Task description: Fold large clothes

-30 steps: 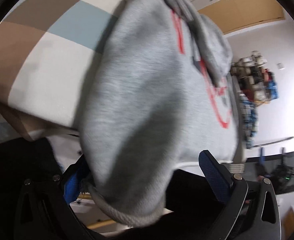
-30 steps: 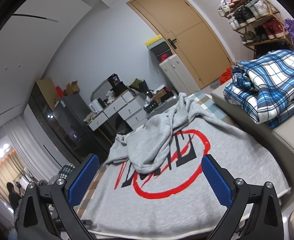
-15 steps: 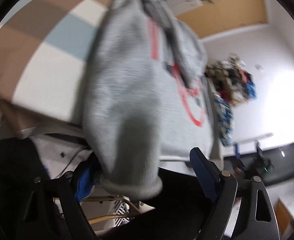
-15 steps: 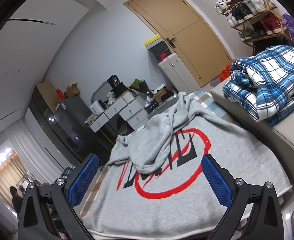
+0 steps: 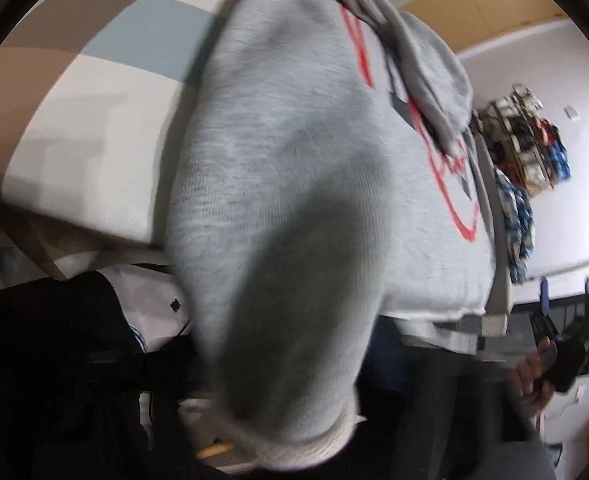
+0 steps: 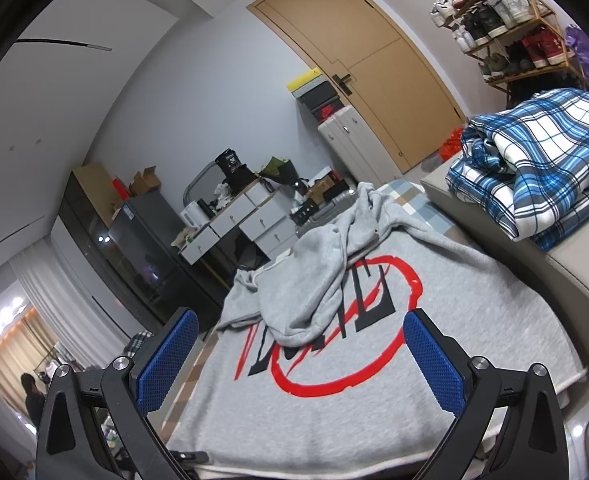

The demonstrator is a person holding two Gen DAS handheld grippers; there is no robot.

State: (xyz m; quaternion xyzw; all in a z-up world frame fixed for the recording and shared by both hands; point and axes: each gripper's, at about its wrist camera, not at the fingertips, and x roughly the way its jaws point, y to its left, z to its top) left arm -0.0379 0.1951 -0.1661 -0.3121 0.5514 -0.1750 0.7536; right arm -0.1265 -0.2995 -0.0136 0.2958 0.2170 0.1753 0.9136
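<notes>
Across the checked bedspread (image 5: 94, 128) lies the grey sweatshirt (image 6: 394, 380), spread flat with its printed front facing up and its hem toward the right wrist camera. Its hood and one sleeve (image 6: 318, 272) are bunched in a loose heap over the upper part of the print. The print consists of a red ring around black block lettering, partly covered by the heap, so the word cannot be read. In the left wrist view a second sleeve (image 5: 294, 260), ending in a ribbed cuff, hangs directly before the lens and fills the centre of the frame; it is blurred and hides the fingers of the left gripper, so whether that claw is spread or closed on the cuff cannot be told. The right gripper (image 6: 300, 358) hovers just short of the hem with its blue-padded fingers (image 6: 434, 360) spread wide and nothing between them. Beside the sweatshirt, on a grey padded edge, rests a folded blue plaid blanket (image 6: 542, 168). Behind stand a tan door (image 6: 374, 64), a white cabinet (image 6: 346, 140) stacked with boxes, a cluttered drawer desk (image 6: 234, 220), a dark glass-fronted cabinet (image 6: 134, 248) and a shoe rack (image 6: 502, 20).
</notes>
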